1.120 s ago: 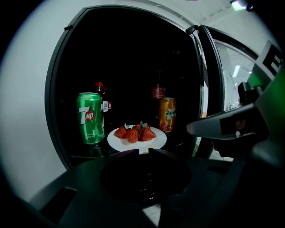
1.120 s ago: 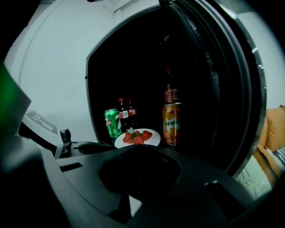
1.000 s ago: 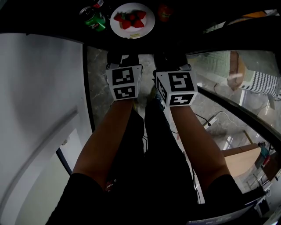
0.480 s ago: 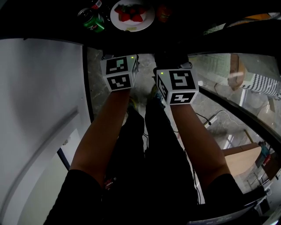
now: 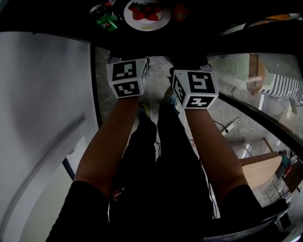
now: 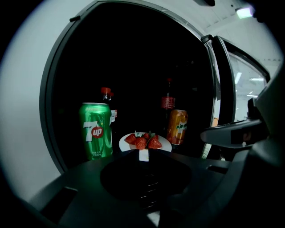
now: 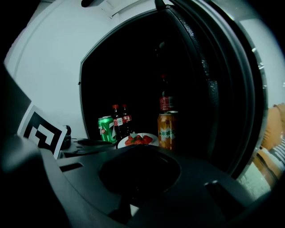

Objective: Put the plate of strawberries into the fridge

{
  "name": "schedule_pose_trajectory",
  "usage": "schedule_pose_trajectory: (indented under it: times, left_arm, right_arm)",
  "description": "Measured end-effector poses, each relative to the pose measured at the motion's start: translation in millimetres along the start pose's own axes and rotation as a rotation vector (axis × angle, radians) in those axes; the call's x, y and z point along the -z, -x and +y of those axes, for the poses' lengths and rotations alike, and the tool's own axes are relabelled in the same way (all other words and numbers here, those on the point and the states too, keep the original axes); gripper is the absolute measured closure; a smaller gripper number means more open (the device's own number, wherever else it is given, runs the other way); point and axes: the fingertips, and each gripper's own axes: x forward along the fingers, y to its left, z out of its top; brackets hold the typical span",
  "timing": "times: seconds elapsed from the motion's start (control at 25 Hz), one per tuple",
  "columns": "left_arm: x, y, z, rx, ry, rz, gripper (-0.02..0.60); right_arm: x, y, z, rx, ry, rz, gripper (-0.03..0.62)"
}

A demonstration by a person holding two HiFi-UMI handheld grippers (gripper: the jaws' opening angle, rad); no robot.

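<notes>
The white plate of strawberries (image 6: 144, 141) stands on the dark fridge shelf, between a green can (image 6: 95, 130) and an orange can (image 6: 177, 127). In the head view the plate (image 5: 147, 14) lies at the top edge, well beyond both marker cubes. My left gripper (image 6: 143, 154) hangs in front of the shelf, short of the plate, with its jaws together and nothing in them. My right gripper (image 7: 137, 153) is level with it on the right, also shut and empty. Neither touches the plate (image 7: 138, 140).
Cola bottles (image 7: 121, 119) stand behind the green can (image 7: 106, 129), and one more bottle (image 6: 168, 100) stands behind the orange can (image 7: 166, 131). The glass fridge door (image 5: 258, 82) stands open at the right. A white panel (image 5: 42, 118) flanks the left. My legs are below.
Both grippers have drawn back from the plate, which now sits nearer the head view's top edge. The left gripper rose and its cube tipped; the right shifted slightly right.
</notes>
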Motion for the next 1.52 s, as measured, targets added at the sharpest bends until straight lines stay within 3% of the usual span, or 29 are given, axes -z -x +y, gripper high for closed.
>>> schedule_pose_trajectory:
  times: [0.84,1.52]
  left_arm:
    - [-52,86,16,0.018,-0.016,-0.069,0.532]
    - [-69,97,21,0.023,-0.02,-0.105,0.532]
  right_arm:
    - [-46,53,28,0.067,0.006,-0.051,0.588]
    - [-60,54,38,0.035,0.049,-0.06,0.588]
